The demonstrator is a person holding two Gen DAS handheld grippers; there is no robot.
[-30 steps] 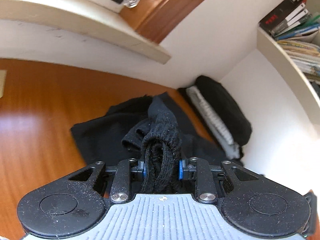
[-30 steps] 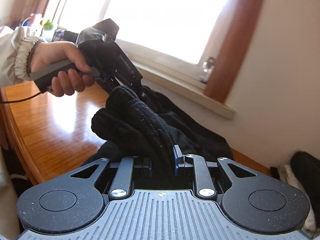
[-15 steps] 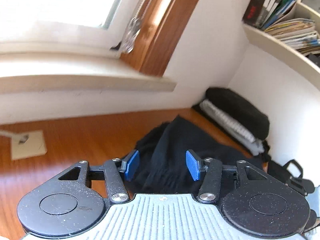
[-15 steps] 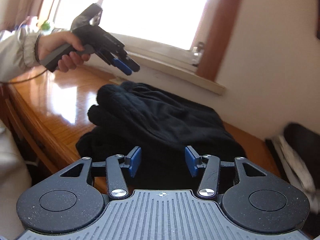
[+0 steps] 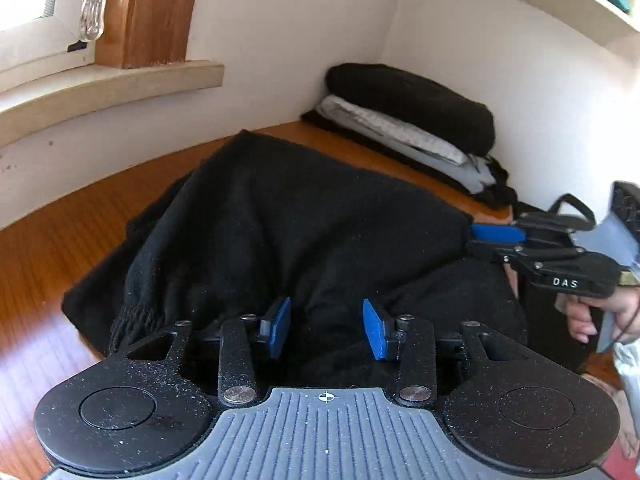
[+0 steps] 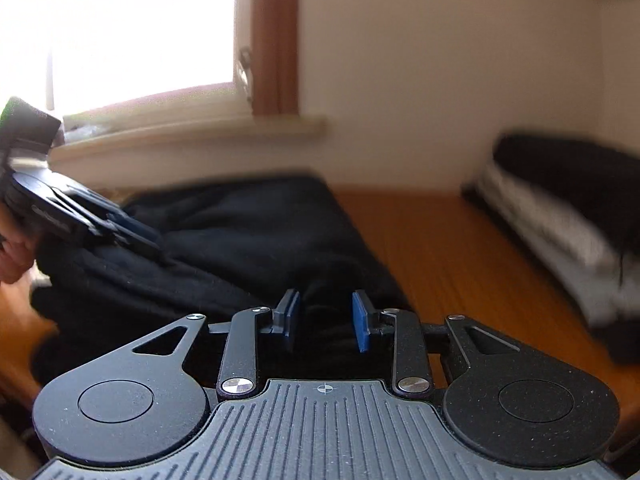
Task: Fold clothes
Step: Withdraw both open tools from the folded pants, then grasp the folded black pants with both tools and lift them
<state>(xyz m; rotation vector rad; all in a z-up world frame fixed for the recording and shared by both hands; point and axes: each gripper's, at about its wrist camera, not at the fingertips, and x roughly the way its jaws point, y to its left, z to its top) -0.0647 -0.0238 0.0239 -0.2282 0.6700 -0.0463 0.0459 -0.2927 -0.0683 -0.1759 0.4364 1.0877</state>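
Left wrist view: the left claw [image 5: 323, 328] stood released, its jaws having just been closing, with the black garment [image 5: 288, 224] lying between and beyond the blue pads [image 5: 280, 326] but not visibly pinched. The garment lay heaped on the wooden bench [image 5: 52, 240], directly ahead of this claw, its long axis running away toward the far corner. At its right edge the right claw [image 5: 486, 240], held in a hand [image 5: 600, 312], had its blue pad touching the fabric rim; whether it pinched cloth could not be told here. A folded stack [image 5: 412, 120] sat in the corner, well apart from the garment, under a white wall [image 5: 288, 32] and beside a window sill [image 5: 108, 88].

Right wrist view, blurred: the right claw [image 6: 325, 324] showed its jaws apart and just closing, dark cloth rising between them, no pinch visible. The garment spread ahead and leftward, where the left claw [image 6: 132, 236] rested against it. Bare bench lay to the right. Both claws seemed equally near opposite edges.
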